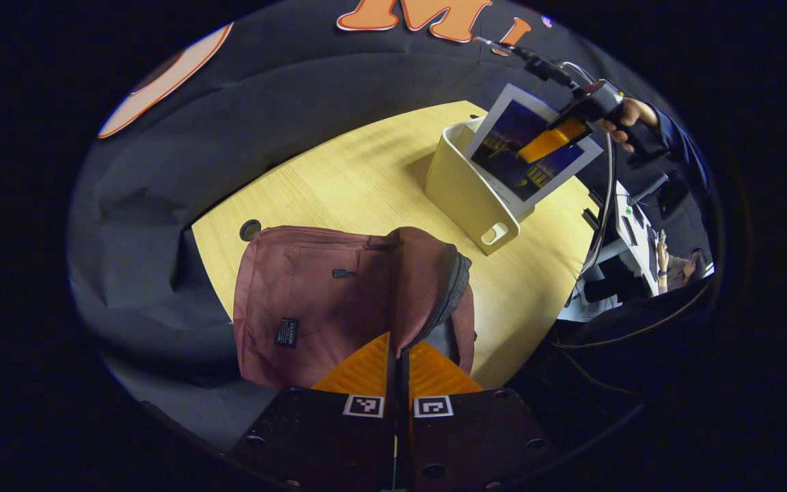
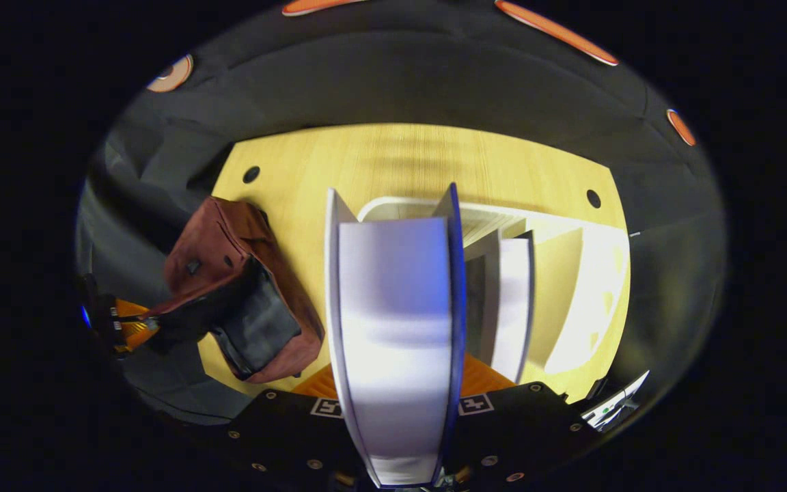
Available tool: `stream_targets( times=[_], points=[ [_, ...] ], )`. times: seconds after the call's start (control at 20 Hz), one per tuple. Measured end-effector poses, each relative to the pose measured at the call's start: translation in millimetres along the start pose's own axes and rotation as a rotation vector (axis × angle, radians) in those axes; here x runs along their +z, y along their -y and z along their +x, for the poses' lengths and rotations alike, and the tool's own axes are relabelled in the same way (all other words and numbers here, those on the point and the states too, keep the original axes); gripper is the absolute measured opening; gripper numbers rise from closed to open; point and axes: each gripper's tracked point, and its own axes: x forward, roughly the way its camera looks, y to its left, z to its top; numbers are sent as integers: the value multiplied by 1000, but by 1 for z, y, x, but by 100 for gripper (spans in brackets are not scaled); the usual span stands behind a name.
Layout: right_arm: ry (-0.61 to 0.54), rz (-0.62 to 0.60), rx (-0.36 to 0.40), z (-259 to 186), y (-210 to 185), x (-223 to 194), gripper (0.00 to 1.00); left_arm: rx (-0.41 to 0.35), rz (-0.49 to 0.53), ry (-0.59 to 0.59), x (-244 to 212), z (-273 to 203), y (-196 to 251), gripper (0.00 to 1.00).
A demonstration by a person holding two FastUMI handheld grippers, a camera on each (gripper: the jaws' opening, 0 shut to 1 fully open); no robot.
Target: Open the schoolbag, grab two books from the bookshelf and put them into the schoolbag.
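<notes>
left hand-held gripper (image 1: pixel 399 362) is clenched on the schoolbag (image 1: pixel 339 301) opening's edge, lower centre. right hand-held gripper (image 1: pixel 552 140) is seen grasping a book (image 1: pixel 537 160) above the bookshelf (image 1: pixel 465 188), upper right. risk judged: the mouth could sag shut if the pinch slips, blocking the book.

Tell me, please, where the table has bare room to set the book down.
Bare wood lies between the schoolbag and the bookshelf, and behind both toward the table far edge. The near edge is crowded: the left claw pinches the bag's rim, and the right claw holds the book.
</notes>
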Motion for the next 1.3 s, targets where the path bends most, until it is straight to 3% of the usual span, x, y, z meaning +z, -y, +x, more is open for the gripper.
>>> stream_targets(
  times=[0.15, 0.4, 0.7, 0.85, 0.9, 1.05, 1.1, 1.3],
  points=[
    [70, -3, 2, -41, 2, 2, 50, 1, 9, 3, -2, -6, -2, 2],
    [155, 20, 85, -91, -20, -12, 50, 9, 41, -2, 3, -15, -10, 2],
    [255, 105, 222, -113, -57, -17, 50, 20, 76, -12, 15, -20, -15, 2],
    [271, 166, 303, -98, -83, -23, 49, 24, 94, -22, 15, -22, -14, 2],
    [268, 193, 340, -93, -94, -29, 41, 24, 99, -24, 17, -23, -13, 2],
    [244, 260, 428, -65, -121, -48, 41, 26, 110, -28, 22, -24, -10, 2],
    [232, 286, 452, -53, -131, -53, 50, 29, 111, -27, 25, -25, -10, 2],
    [195, 425, 597, -12, -167, -80, 50, 27, 95, -17, 31, -27, -8, 2]
  ],
)
